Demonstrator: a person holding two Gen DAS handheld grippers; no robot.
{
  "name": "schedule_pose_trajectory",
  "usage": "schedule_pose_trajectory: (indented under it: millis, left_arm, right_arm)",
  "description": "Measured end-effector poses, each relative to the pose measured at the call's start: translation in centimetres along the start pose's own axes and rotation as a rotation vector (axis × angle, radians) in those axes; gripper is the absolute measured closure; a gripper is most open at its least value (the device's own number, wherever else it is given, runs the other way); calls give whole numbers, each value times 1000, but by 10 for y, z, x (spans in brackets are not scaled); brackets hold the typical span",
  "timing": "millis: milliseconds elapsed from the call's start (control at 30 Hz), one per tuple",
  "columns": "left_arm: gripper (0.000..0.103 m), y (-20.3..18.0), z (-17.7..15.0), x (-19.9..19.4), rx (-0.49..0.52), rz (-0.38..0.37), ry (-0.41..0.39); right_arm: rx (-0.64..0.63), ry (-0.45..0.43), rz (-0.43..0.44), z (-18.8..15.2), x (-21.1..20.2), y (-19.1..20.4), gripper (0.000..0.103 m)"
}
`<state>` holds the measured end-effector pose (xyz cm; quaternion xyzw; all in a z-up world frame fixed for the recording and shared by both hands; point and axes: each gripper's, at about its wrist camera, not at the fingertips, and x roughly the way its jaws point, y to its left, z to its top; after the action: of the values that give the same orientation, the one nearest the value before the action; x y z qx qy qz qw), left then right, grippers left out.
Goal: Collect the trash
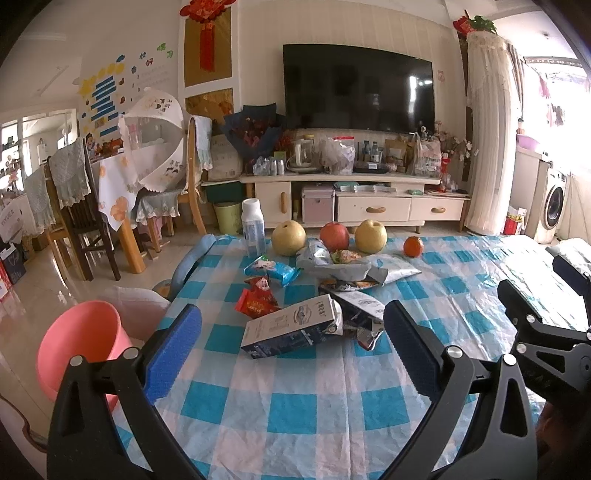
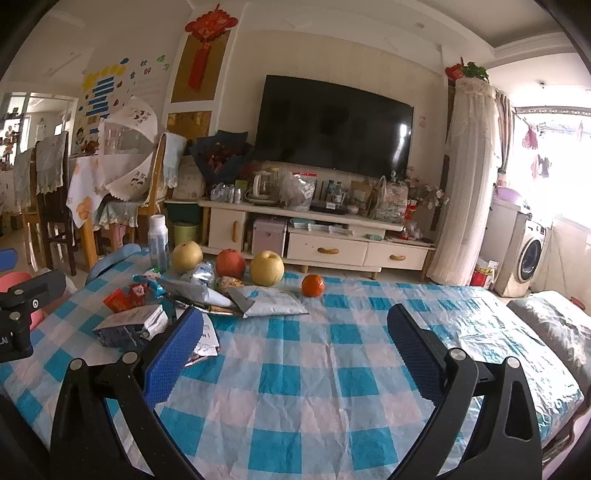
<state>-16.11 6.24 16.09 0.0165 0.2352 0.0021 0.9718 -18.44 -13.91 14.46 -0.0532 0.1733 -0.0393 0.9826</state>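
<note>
Walls: cream, panelled behind the TV [image 1: 357,88]; a red knot ornament [image 1: 207,33] hangs at the left, with paper cut-outs [image 1: 107,92] further left.
TV stand [image 1: 354,199]: cream, wooden handles, its top crowded with bottles and bags.
Floor: pale glossy tile [image 1: 44,280].
Dining table [image 1: 118,184]: left, with a floral cloth, a mesh food cover and dark chairs draped in fabric.
Right side: a lace-covered column [image 1: 487,140], and a washing machine [image 1: 554,203] near it.
Light: strong daylight from the balcony window [image 2: 561,155].
</note>
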Motion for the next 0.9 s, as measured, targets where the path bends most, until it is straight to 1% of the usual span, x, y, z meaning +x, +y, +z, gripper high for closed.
schedule_pose_trajectory:
  millis: [67,133,200,267,367,433,467,533,633,700,800,833,867,900]
  left_arm:
    - [4,3,-7,4,-7,-17,4]
    - [4,3,-11,11,-10,-27,4]
    - [4,9,-16,18,-18,-37,10]
    - [4,12,-16,25,-32,-50,27]
    - [4,19,-18,37,-50,-77,60]
    - [4,24,-17,48,-74,-111,89]
    - [4,28,-19,53,-77,-127,101]
    - [4,29,-18,63,-51,-150,116]
    - [4,29,-21,73,38,-167,114]
    - [4,28,-23,78,121,-158,109]
    - [4,31,-25,86,187,-157,123]
    - [4,32,-25,89,190,-159,130]
    - [4,34,-25,93,190,-168,141]
    - [4,34,-25,95,195,-171,144]
  right_arm:
    - [2,14,18,-4,6,-1,5]
    - [14,51,43,-10,16,-3,5]
    - [27,69,62,-15,24,-5,5]
    - [47,118,93,-19,36,-7,5]
    - [110,160,192,-24,50,-13,5]
    - [162,208,272,-27,63,-15,5]
    - [212,238,340,-29,73,-18,5]
    - [277,288,413,-34,86,-20,5]
    - [395,375,537,-41,111,-20,5]
    - [435,403,584,-41,121,-17,5]
    - [445,422,619,-39,131,-11,6]
    - [440,427,633,-40,133,-6,7]
    - [436,433,644,-39,134,-4,11]
    - [425,448,656,-39,138,2,18]
